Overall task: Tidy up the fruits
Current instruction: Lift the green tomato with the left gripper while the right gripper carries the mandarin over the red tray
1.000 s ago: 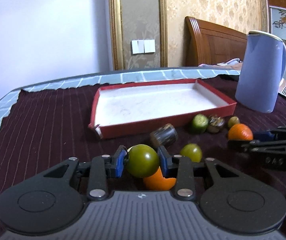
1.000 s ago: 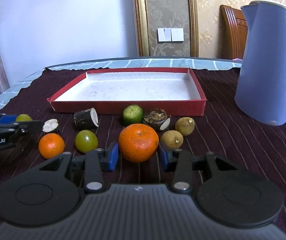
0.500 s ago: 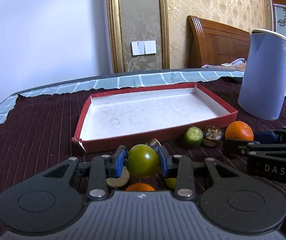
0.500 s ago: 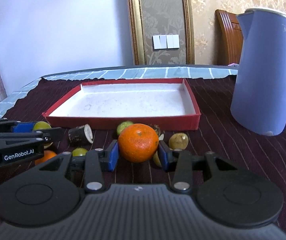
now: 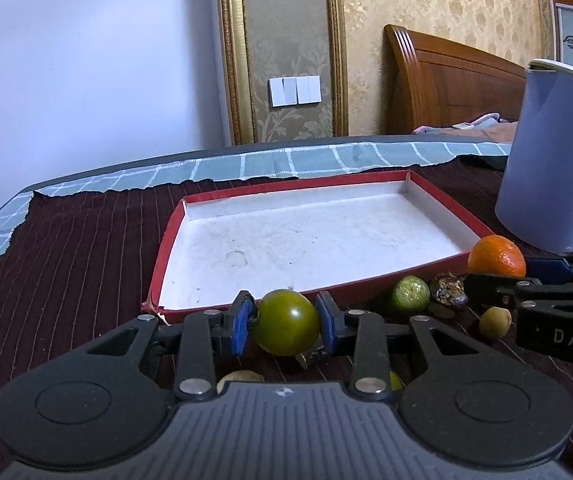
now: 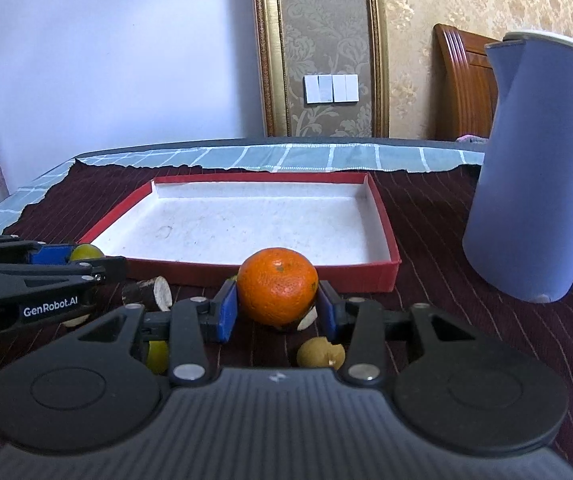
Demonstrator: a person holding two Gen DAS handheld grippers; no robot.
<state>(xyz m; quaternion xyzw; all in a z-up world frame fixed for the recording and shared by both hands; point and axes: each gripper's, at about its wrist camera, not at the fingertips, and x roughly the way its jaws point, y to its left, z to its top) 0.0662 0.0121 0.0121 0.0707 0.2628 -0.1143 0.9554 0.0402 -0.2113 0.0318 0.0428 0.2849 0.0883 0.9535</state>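
Observation:
My left gripper (image 5: 285,322) is shut on a green round fruit (image 5: 286,320) and holds it above the table, just short of the near rim of the red tray (image 5: 370,280). My right gripper (image 6: 277,307) is shut on an orange (image 6: 277,285) and holds it in front of the tray's near rim (image 6: 270,276). The tray's white inside is bare. The right gripper with the orange (image 5: 496,258) also shows at the right of the left wrist view. The left gripper (image 6: 26,280) shows at the left of the right wrist view.
A tall blue jug (image 5: 546,160) stands right of the tray. Loose on the dark striped cloth in front of the tray lie a cut lime (image 5: 410,294), a dark brown fruit (image 5: 448,294), a small yellow-brown fruit (image 5: 494,322), a cut brown stem piece (image 6: 148,292) and a longan (image 6: 320,354).
Both grippers have risen and moved forward toward the tray, each carrying its fruit. The loose fruits now lie lower and nearer in both views.

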